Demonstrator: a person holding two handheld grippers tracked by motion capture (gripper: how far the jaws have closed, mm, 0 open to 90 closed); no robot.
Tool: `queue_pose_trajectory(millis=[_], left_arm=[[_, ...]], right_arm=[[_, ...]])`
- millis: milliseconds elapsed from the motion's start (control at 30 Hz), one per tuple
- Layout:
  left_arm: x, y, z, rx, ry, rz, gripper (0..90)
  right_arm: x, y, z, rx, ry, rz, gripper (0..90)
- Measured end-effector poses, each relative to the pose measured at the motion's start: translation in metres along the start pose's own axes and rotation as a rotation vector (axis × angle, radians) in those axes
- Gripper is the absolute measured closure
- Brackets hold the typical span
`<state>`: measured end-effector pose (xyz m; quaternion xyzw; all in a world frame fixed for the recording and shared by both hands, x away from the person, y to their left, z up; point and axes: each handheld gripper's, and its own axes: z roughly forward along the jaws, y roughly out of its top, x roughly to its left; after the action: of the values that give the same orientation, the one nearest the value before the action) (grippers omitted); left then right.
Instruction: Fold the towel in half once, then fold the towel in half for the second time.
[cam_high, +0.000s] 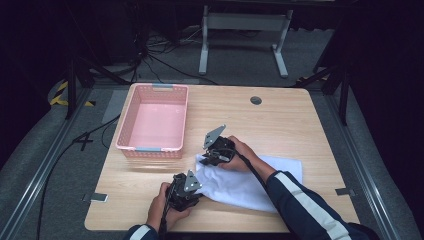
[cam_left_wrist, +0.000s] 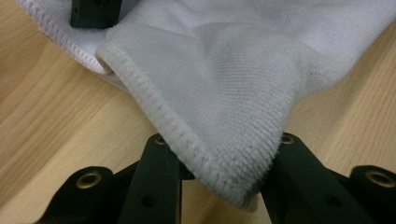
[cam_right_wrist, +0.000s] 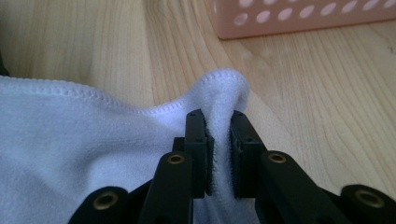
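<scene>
A white towel lies on the near right part of the wooden table. My left gripper is shut on the towel's near left corner, at the table's front edge. In the left gripper view the stitched hem of the towel drapes over my left gripper, pinched between its black jaws. My right gripper is shut on the far left corner, just in front of the basket. The right gripper view shows that corner of the towel bunched up between the closed pads of my right gripper.
A pink plastic basket stands at the far left of the table, with nothing in it; its perforated wall is close ahead of the right gripper. A round cable hole sits in the table's far middle. A metal stand is on the floor beyond.
</scene>
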<state>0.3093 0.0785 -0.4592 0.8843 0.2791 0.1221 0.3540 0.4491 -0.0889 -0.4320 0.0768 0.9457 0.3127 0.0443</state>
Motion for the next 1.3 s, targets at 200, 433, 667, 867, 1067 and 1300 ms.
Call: queue_pose_trajectory(millis=[200, 433, 667, 867, 1067, 1300], left_arm=[[0.003, -0.005, -0.015, -0.043, 0.034, -0.025, 74.4], [0.001, 0.0, -0.025, -0.108, 0.047, -0.003, 74.5], [-0.015, 0.032, -0.029, -0.149, 0.062, 0.119, 74.5], [-0.032, 0.066, -0.021, -0.173, 0.023, 0.228, 74.5], [-0.051, 0.096, -0.003, -0.19, -0.031, 0.302, 74.4], [-0.07, 0.122, 0.024, -0.164, -0.079, 0.365, 73.5]], right_arm=[[0.004, 0.014, -0.007, -0.053, -0.01, -0.013, 79.6], [0.009, 0.026, -0.015, -0.096, -0.03, -0.023, 79.4], [0.006, 0.01, -0.052, -0.219, -0.02, 0.012, 78.7], [0.007, -0.01, -0.098, -0.26, -0.044, -0.013, 78.3], [0.005, -0.044, -0.138, -0.261, -0.08, -0.007, 77.1], [0.004, -0.092, -0.168, -0.262, -0.113, 0.027, 74.3]])
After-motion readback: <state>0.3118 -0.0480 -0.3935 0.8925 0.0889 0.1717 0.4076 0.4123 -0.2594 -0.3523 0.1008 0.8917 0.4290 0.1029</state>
